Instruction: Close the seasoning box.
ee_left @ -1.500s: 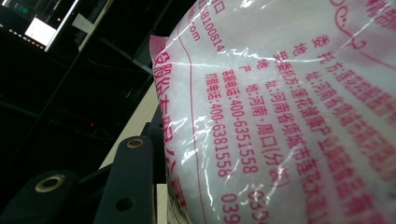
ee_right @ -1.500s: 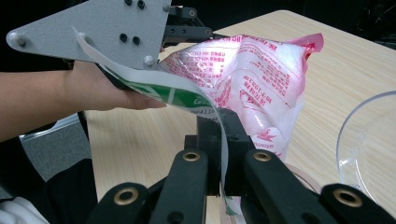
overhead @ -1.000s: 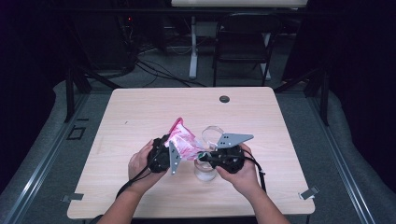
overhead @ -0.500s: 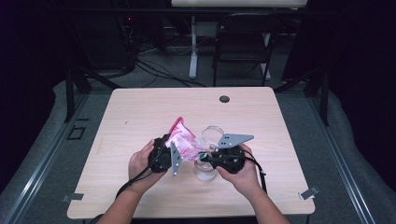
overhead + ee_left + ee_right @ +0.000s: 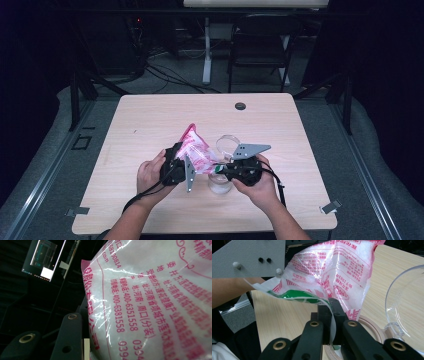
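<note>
One pink bag (image 5: 196, 152) tilted, long axis toward table's far-left corner.

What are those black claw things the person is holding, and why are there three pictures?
They are hand-held grippers, like big tongs with two jaws. One picture looks down from above the wooden table; the other two come from small cameras riding on each gripper. The left gripper holds the body of a pink-and-white plastic bag full of white grains. The right gripper is shut, pinching the bag's edge between its jaws. Close by on the table you can see a clear lid and a clear jar.
</note>
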